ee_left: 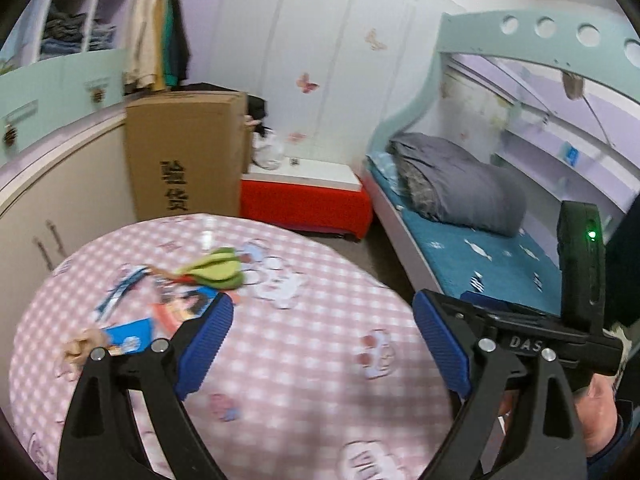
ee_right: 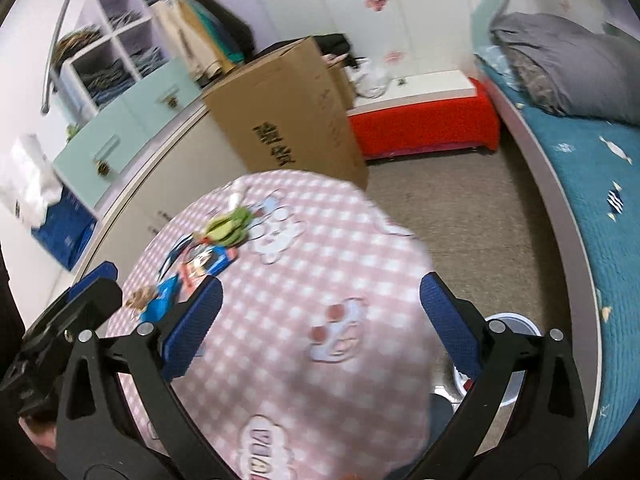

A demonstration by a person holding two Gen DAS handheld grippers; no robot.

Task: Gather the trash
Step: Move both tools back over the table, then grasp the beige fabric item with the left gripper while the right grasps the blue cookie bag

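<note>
Blue-padded jaws of the left hand-held gripper [ee_left: 324,344] stand wide apart with nothing between them, above the round bench [ee_left: 304,360] in its pink checked cloth. Likewise the right hand-held gripper [ee_right: 320,320] gapes empty over the same bench. Trash lies in a loose cluster on the bench's far left part: green peels [ee_left: 218,268], a blue wrapper [ee_left: 130,334], printed packets [ee_left: 188,306] and a brown scrap [ee_left: 80,346]. A white bin [ee_right: 516,328] stands on the floor just beside the bench, near the bed [ee_right: 592,184].

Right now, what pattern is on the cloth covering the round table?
Pink and white checks with cartoon prints on the tablecloth, clearest in the right wrist view.
</note>
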